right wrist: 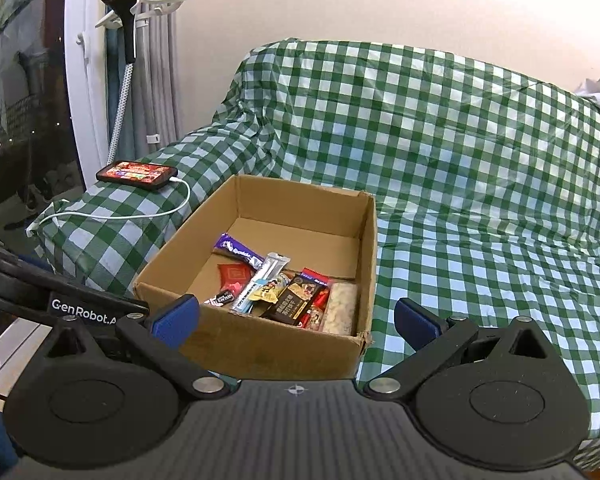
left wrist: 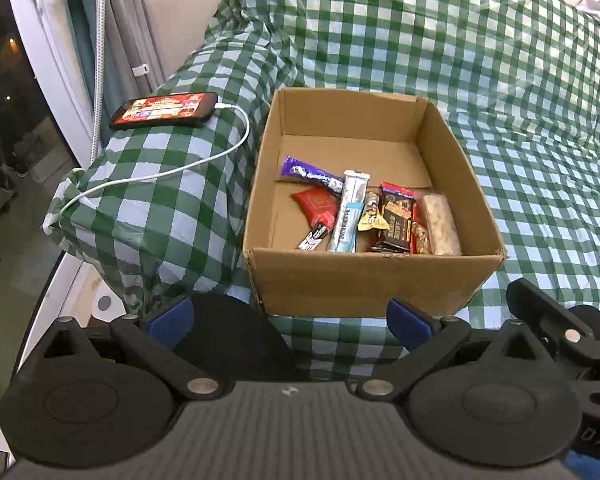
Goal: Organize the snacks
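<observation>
Both grippers' fingers (left wrist: 168, 316) (right wrist: 416, 322) wide, empty; cardboard box (left wrist: 364, 280) w/ approx. seven mixed snack bars (left wrist: 350, 210).

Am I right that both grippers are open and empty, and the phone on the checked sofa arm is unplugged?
Not quite: the phone is plugged in; a white cable runs from its end, clear in the left wrist view. Left gripper and right gripper are indeed open and empty.

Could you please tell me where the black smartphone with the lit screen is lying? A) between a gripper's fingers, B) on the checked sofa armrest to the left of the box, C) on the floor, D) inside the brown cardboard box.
B: the black smartphone, its white charging cable plugged in, lies on the green-and-white checked armrest left of the open brown cardboard box.
</observation>
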Action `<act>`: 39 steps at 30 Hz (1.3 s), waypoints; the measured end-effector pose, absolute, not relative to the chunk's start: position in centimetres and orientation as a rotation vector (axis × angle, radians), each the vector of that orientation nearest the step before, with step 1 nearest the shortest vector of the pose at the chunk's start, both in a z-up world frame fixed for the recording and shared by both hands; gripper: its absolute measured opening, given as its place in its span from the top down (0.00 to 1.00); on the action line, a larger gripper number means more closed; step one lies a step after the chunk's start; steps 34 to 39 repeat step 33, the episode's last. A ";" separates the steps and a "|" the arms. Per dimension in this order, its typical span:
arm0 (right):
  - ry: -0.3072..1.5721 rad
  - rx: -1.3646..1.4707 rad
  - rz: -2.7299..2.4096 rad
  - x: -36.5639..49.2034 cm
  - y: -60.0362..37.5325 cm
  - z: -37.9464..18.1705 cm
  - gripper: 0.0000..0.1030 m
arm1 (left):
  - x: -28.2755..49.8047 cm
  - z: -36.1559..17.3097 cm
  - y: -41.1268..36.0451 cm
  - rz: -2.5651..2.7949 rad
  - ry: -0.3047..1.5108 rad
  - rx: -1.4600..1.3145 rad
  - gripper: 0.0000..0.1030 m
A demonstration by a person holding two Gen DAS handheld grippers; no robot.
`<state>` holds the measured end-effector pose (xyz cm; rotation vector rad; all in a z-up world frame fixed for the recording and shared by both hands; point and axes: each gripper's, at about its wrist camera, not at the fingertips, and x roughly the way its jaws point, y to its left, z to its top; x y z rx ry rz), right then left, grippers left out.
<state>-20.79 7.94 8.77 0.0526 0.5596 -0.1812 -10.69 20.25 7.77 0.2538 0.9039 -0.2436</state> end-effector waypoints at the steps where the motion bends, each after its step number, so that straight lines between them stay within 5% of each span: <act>1: 0.564 0.056 -0.182 -20.7 7.9 8.7 0.00 | -10.7 7.7 20.2 -0.241 0.903 0.259 0.00; 39: 0.598 0.095 -0.166 -20.1 7.3 7.6 0.00 | -10.4 7.2 19.9 -0.216 0.905 0.289 0.00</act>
